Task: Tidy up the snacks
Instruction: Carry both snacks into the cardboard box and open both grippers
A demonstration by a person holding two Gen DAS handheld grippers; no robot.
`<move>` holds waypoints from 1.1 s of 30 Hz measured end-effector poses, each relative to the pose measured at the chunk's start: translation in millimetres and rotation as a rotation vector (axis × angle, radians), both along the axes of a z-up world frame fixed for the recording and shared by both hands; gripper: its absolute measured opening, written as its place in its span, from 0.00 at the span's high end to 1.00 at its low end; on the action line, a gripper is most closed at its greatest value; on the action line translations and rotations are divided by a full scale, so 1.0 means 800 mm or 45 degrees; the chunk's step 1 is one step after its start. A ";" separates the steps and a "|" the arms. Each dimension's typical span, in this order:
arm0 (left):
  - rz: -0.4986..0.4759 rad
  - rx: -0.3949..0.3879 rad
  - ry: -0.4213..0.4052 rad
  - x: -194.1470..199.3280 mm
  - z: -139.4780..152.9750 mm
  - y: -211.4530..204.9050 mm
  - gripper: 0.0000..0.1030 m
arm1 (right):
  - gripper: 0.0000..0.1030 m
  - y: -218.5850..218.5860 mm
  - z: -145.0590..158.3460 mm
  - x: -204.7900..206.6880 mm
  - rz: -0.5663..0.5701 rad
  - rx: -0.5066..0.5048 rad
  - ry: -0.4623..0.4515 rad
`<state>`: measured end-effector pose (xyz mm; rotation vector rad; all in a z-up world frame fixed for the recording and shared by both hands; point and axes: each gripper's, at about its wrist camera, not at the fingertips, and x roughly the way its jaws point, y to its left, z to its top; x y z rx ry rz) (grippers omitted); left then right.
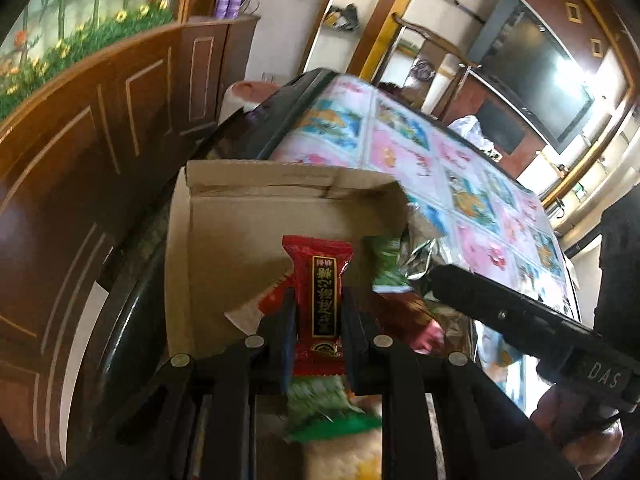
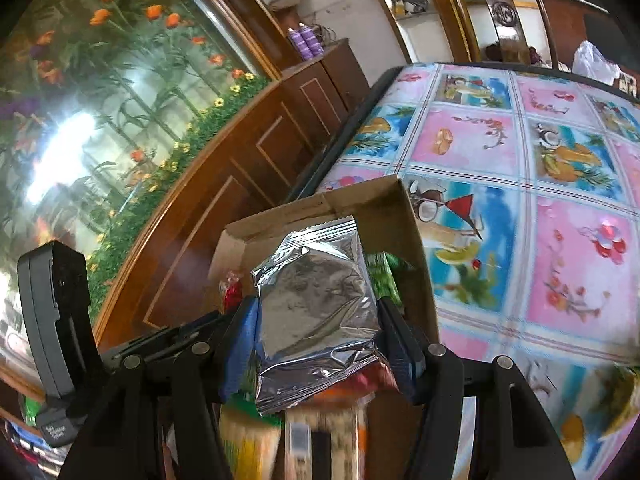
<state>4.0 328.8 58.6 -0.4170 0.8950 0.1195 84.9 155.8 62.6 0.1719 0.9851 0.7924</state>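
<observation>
My left gripper (image 1: pixel 318 308) is shut on a small red snack packet (image 1: pixel 318 280) with gold lettering, held upright over the open cardboard box (image 1: pixel 224 236). My right gripper (image 2: pixel 318 316) is shut on a crinkled silver foil snack bag (image 2: pixel 316 308), its blue pads pressing both sides, above the same cardboard box (image 2: pixel 384 200). In the left wrist view the right gripper's body (image 1: pixel 520 320) reaches in from the right with the silver foil bag (image 1: pixel 416 256) at its tip. Several more packets lie in the box below, among them a green one (image 1: pixel 328 412).
The box sits at the near left corner of a table covered with a pink and blue fruit-print cloth (image 2: pixel 520 184). Dark wooden cabinets (image 1: pixel 100 160) run along the left. A wooden chair (image 2: pixel 508 8) stands at the table's far side. The left gripper's body (image 2: pixel 56 320) shows at lower left.
</observation>
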 end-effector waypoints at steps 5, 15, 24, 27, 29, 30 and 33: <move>0.036 -0.052 0.024 0.011 -0.013 0.019 0.82 | 0.37 0.028 -0.012 0.014 0.001 -0.057 0.013; 0.026 -0.055 0.027 0.009 -0.022 0.023 0.82 | 0.36 0.041 -0.026 0.021 0.020 -0.071 0.033; 0.028 -0.051 0.002 0.000 -0.014 0.020 0.62 | 0.36 0.027 -0.019 0.013 0.021 -0.002 0.054; 0.036 -0.044 -0.015 -0.007 -0.008 0.016 0.59 | 0.36 0.017 -0.012 0.007 0.019 0.029 0.054; 0.035 -0.048 -0.028 -0.013 -0.003 0.012 0.59 | 0.36 0.006 -0.008 0.000 0.019 0.054 0.053; 0.033 -0.048 -0.034 -0.015 0.000 0.010 0.59 | 0.36 0.003 -0.006 -0.002 0.019 0.062 0.053; 0.018 -0.041 -0.054 -0.023 0.009 -0.002 0.57 | 0.36 -0.020 -0.002 -0.015 0.016 0.100 0.049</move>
